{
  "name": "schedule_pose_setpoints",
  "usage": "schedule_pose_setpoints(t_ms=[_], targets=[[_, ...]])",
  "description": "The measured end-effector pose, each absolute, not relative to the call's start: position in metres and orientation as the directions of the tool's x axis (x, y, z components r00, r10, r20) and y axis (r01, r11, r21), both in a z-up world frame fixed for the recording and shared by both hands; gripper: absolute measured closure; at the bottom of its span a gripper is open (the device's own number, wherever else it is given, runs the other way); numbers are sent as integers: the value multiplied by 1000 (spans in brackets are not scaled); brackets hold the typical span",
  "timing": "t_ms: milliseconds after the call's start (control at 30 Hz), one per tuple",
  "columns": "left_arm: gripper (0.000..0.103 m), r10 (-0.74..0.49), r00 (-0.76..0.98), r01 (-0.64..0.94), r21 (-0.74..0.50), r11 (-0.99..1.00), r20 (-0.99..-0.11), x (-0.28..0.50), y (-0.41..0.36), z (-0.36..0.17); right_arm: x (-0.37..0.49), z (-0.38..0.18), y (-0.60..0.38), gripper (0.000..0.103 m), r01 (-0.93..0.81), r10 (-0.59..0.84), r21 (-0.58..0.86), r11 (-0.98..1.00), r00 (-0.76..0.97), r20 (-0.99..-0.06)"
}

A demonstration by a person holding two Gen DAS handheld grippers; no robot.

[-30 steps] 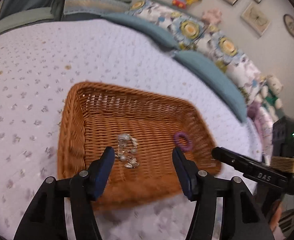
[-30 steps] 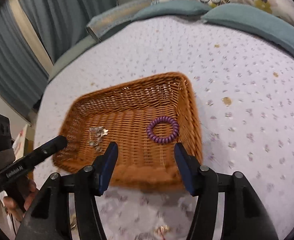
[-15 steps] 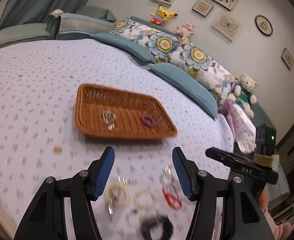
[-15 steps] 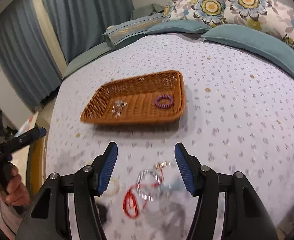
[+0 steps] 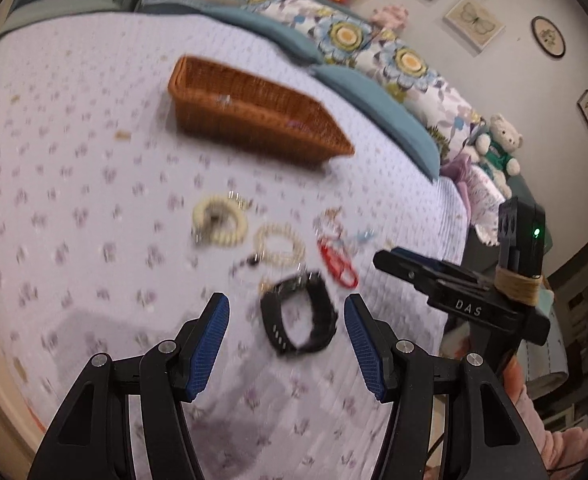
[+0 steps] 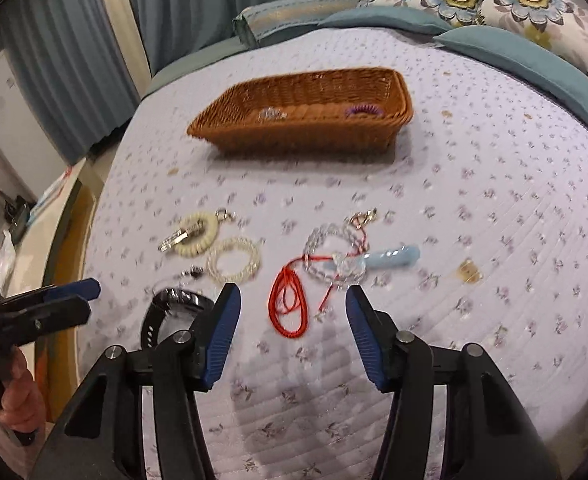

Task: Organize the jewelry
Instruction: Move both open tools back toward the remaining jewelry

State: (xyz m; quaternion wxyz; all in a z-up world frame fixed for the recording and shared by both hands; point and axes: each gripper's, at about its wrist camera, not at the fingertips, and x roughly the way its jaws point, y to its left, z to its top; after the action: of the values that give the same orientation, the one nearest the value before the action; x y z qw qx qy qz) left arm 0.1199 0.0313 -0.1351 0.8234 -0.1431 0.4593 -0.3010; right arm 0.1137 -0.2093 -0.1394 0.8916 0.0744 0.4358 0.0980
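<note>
Brown wicker basket (image 6: 302,128), red cord (image 6: 287,306), black watch band (image 5: 300,316), lilac floral-print bedspread (image 6: 474,200)

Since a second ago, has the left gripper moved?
Yes. The left gripper has pulled back from the wicker basket and now frames the black band on the bedspread.

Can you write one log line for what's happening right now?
left hand-held gripper: open over black watch | right hand-held gripper: open, near red cord | basket: two items
</note>
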Motion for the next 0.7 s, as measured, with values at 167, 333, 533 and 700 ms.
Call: schedule_pose_setpoints(t_ms=[167, 333, 533, 700], targets=[[43, -627, 354, 356, -520, 776, -694, 117, 18, -151, 115, -145, -209, 44, -111, 244, 222, 969, 587, -772], [47, -629, 333, 334, -536, 775, -703, 120, 13, -164, 115, -152, -210, 44, -105, 248, 230, 968, 574, -780], [53, -673, 317, 287, -609, 739, -668, 133, 28, -171, 120, -162, -212, 44, -96, 253, 242, 966, 558, -791], [53, -694, 296, 265, -642, 719, -656, 140, 32, -178, 123, -170, -211, 44, -95, 258, 246, 964, 544, -799]])
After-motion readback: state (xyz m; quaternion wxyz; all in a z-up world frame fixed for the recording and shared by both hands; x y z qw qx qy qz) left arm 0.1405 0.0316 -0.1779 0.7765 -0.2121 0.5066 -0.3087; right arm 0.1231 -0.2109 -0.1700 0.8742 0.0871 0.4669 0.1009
